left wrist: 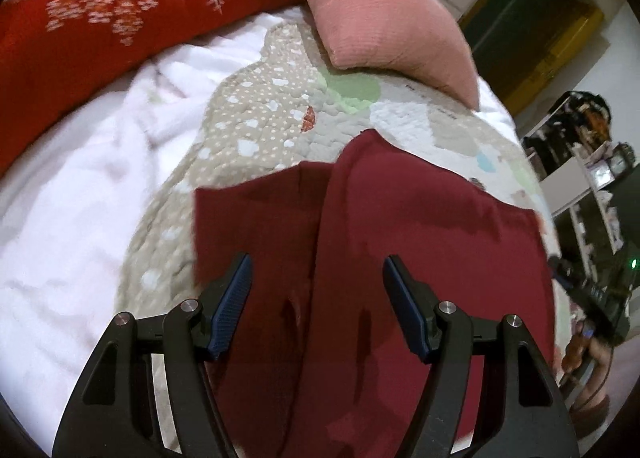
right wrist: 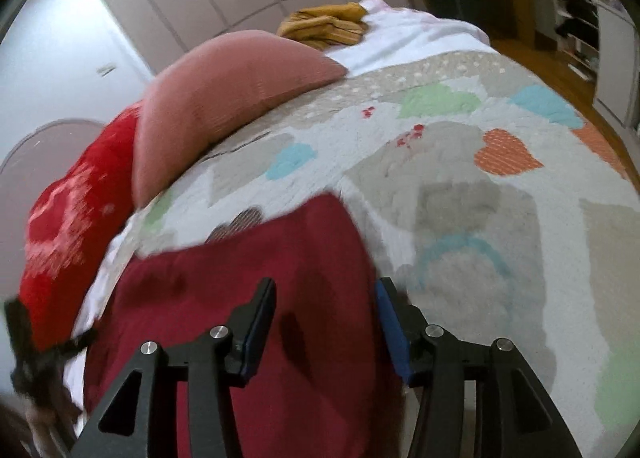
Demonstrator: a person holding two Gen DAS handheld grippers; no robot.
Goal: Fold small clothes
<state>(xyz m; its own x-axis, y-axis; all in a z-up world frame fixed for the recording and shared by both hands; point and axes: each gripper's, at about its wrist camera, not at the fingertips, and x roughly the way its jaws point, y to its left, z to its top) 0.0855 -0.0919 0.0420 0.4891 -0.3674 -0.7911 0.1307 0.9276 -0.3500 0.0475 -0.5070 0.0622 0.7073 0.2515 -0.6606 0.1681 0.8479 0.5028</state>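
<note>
Left gripper [left wrist: 317, 272]: my jaws are spread wide, nothing pinched; the blue pads [left wrist: 232, 308] hang over the cloth, one to each side of its raised fold.
Right gripper [right wrist: 326, 298]: my jaws stand apart, gripping nothing; the left pad is over the cloth, the right pad [right wrist: 394, 332] sits at its right edge.
Cloth [left wrist: 400, 258]: a dark red garment, lying on the quilt right under both grippers, one panel folded over the other along a lengthwise ridge. Whether my pads touch it I cannot tell.
Quilt [right wrist: 460, 177]: pale patchwork with green, blue and orange hearts, spread over the bed beneath the cloth.
Sheet [left wrist: 80, 197]: white, left of the quilt in the left wrist view.
Pink pillow [right wrist: 224, 97]: on the quilt's far side, beyond the cloth.
Red pillow [left wrist: 100, 17]: patterned, beside the pink one.
Yellow garment [right wrist: 326, 25]: bunched at the far end of the bed, well apart from the cloth.
</note>
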